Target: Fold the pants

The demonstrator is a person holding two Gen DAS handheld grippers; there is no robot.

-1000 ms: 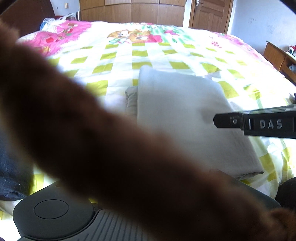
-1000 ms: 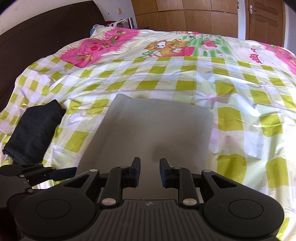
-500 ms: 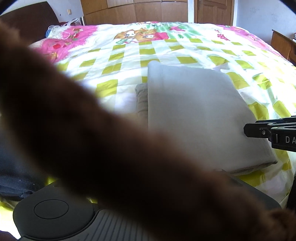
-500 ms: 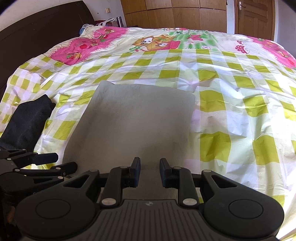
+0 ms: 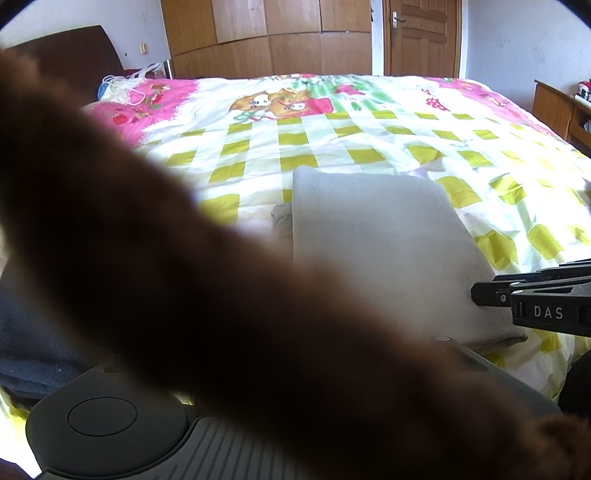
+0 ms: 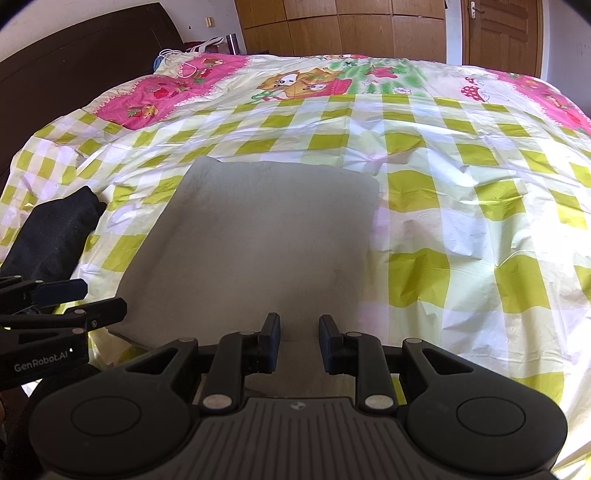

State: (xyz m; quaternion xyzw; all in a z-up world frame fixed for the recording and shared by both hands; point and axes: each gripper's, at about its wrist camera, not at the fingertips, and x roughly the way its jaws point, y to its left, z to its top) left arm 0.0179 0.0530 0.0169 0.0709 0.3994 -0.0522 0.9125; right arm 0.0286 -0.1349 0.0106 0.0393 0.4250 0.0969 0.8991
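The grey pants (image 6: 258,240) lie folded into a flat rectangle on the checked bedspread (image 6: 461,192); in the left wrist view the pants (image 5: 376,236) show a second layer sticking out at the left side. My right gripper (image 6: 297,332) hovers over their near edge, open, with nothing between its fingers. It enters the left wrist view from the right as the right gripper (image 5: 491,293). My left gripper (image 6: 99,299) sits by the near left corner of the pants, fingers slightly apart and empty. A blurred brown fuzzy sleeve (image 5: 184,295) hides the left fingers in their own view.
A black garment (image 6: 51,232) lies bunched at the bed's left edge. A dark headboard (image 6: 74,74) runs along the left. Wooden wardrobes (image 6: 332,26) and a door (image 6: 502,33) stand beyond the bed. A wooden side table (image 5: 557,107) stands at the right.
Both views have tilted up a little, showing more of the room. The pants lie still. The left gripper has edged slightly closer to the pants' corner.
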